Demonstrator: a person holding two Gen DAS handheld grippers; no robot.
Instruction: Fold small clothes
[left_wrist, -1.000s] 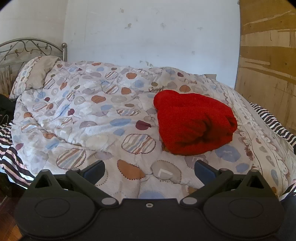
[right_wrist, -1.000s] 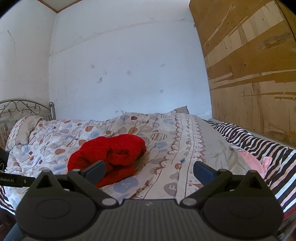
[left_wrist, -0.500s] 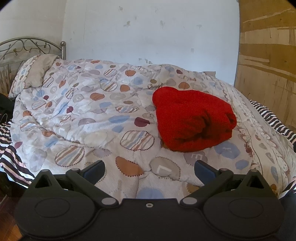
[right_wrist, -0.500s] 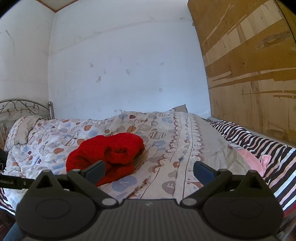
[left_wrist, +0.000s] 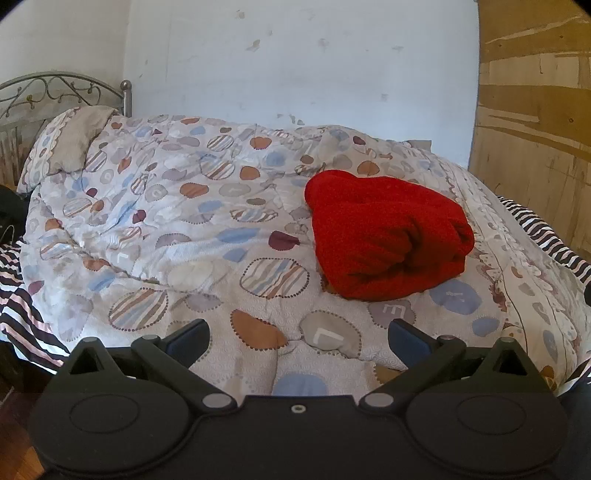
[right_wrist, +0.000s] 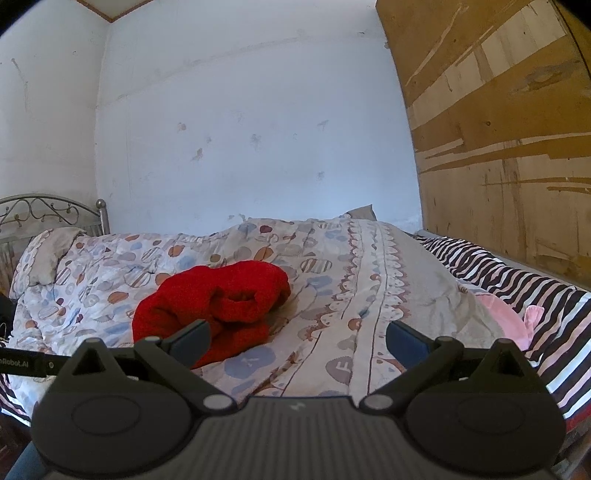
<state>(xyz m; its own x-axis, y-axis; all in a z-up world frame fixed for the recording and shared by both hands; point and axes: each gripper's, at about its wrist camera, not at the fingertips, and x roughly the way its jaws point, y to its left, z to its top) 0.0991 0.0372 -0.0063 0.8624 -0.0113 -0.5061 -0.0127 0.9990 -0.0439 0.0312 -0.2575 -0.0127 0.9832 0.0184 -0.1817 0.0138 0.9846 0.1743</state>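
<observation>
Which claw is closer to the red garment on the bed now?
Probably the left, though only slightly. The left claw is open, the red garment ahead to its right. The right claw is open, garment ahead-left.

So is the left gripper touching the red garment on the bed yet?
Apart. In the left wrist view the open left gripper sits short of the red garment, with patterned quilt showing between them.

Soft daylight — sharp, fisheye-bent edges
</observation>
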